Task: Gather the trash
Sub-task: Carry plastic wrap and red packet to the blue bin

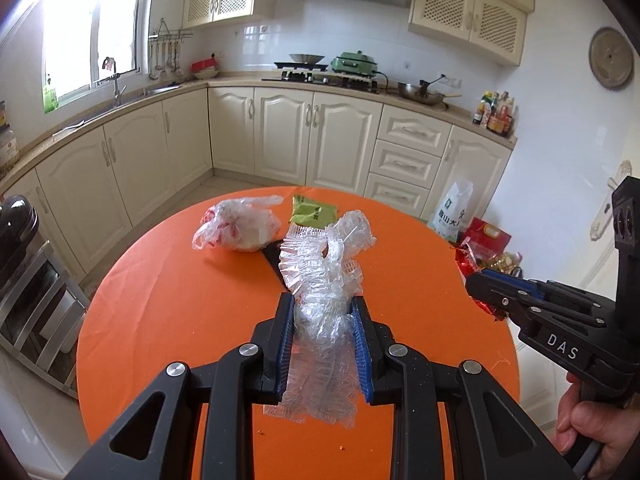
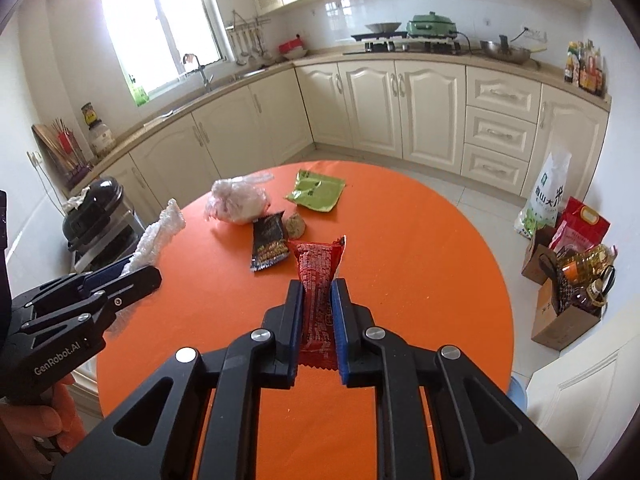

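My left gripper (image 1: pixel 323 300) is shut on a crumpled clear plastic cover (image 1: pixel 326 268) and holds it above the orange round table (image 1: pixel 168 312). It also shows at the left of the right wrist view (image 2: pixel 132 268). My right gripper (image 2: pixel 318 284) is shut on a red snack wrapper (image 2: pixel 318 276) held over the table (image 2: pixel 420 280). It shows at the right of the left wrist view (image 1: pixel 480 284). On the table lie a knotted plastic bag (image 2: pixel 238 200), a green packet (image 2: pixel 318 191), a black wrapper (image 2: pixel 270 245) and a brown lump (image 2: pixel 295 224).
Cream kitchen cabinets (image 1: pixel 280 136) run along the back and left walls. A black appliance on a metal rack (image 2: pixel 96 216) stands left of the table. Bags, an oil bottle and cardboard boxes (image 2: pixel 568 264) sit on the floor to the right.
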Available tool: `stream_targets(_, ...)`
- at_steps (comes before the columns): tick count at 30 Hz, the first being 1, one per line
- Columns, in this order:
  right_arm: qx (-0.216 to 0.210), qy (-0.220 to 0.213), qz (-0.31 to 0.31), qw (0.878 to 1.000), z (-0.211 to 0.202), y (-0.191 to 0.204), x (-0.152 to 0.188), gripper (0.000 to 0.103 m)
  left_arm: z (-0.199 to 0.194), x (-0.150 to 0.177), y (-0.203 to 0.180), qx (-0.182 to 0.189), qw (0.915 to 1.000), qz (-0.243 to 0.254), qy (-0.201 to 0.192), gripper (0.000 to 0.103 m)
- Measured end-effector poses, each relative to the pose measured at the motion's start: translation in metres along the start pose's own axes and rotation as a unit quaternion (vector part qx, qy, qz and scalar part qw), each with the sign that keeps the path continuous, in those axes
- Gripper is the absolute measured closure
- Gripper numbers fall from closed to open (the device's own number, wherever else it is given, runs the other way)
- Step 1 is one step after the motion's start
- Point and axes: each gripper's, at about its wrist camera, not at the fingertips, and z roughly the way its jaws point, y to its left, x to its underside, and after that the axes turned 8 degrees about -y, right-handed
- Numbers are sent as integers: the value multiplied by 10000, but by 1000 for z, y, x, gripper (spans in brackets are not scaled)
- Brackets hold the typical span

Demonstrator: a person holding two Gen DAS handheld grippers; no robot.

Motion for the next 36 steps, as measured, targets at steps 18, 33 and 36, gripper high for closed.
stream_targets(18,843,-1056,664,9886,-127,-98,-17,89,-54,-2,-121,1173,9892,654,-595,80)
stream_targets(33,1921,-681,1749,9633,-154,-246,48,89,18,33,-232,2270,9642,1172,715,80)
stream_targets(36,1999,-466,1969,9587,-140,-271,66,89,44,37,-257,2299,9594,1223,1082,80)
